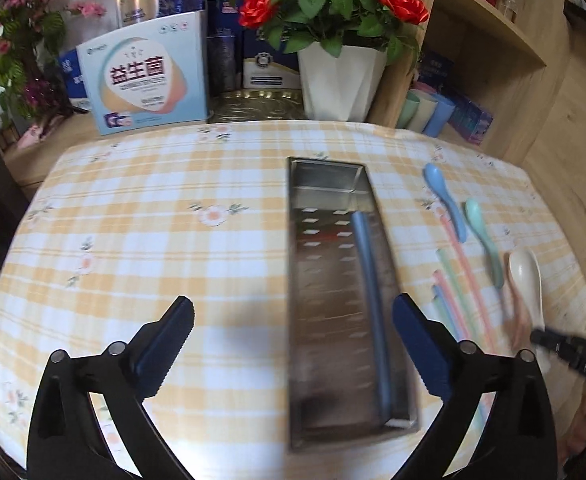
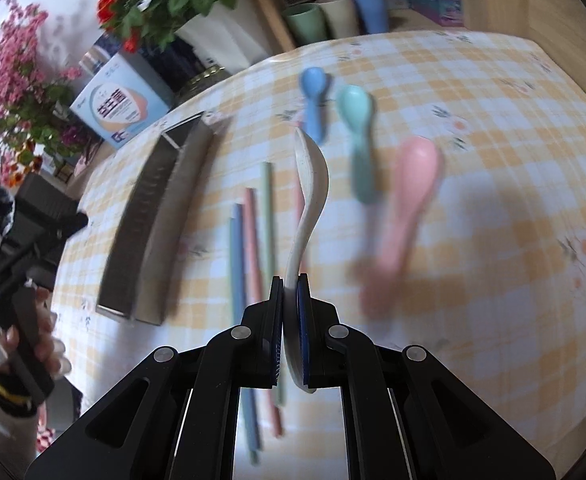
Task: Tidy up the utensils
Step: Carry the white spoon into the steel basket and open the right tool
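A long steel tray (image 1: 325, 340) lies on the checked cloth with a grey-blue chopstick (image 1: 367, 280) along its right side. My left gripper (image 1: 293, 308) hovers over the tray's near end, open, with nothing between its fingers. To the right lie a blue spoon (image 1: 443, 196), a green spoon (image 1: 483, 236) and several coloured chopsticks (image 1: 453, 280). My right gripper (image 2: 291, 280) is shut on the handle of a white spoon (image 2: 313, 176), held on edge above the cloth. A pink spoon (image 2: 413, 184) lies blurred to its right, and the tray (image 2: 181, 208) to its left.
A white pot of red roses (image 1: 341, 80), a light blue box (image 1: 149, 80) and dark boxes stand behind the table. Three cups (image 2: 333, 16) sit under a wooden shelf (image 1: 489, 28) at the back right. A hand (image 2: 45, 344) holds the left gripper's grip.
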Available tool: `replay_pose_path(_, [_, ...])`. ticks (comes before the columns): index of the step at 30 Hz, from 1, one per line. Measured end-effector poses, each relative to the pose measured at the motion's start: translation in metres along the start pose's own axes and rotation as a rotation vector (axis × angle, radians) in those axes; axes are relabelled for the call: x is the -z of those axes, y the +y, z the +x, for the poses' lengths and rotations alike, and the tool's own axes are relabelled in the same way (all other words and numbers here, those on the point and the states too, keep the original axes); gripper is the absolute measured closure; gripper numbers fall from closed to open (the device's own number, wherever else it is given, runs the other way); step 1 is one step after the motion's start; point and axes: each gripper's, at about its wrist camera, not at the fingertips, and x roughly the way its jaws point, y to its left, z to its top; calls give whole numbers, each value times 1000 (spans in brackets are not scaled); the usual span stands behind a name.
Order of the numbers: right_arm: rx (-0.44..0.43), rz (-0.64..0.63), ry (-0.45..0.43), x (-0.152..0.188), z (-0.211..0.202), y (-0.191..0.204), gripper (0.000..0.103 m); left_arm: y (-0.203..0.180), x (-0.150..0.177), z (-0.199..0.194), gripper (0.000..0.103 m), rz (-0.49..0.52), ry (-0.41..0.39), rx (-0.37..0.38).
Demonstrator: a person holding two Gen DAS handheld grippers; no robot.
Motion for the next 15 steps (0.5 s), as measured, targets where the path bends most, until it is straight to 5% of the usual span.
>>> replay_pose_path(15, [-94, -179, 62, -51, 66, 129, 96, 73, 22, -20, 6, -65, -51, -32])
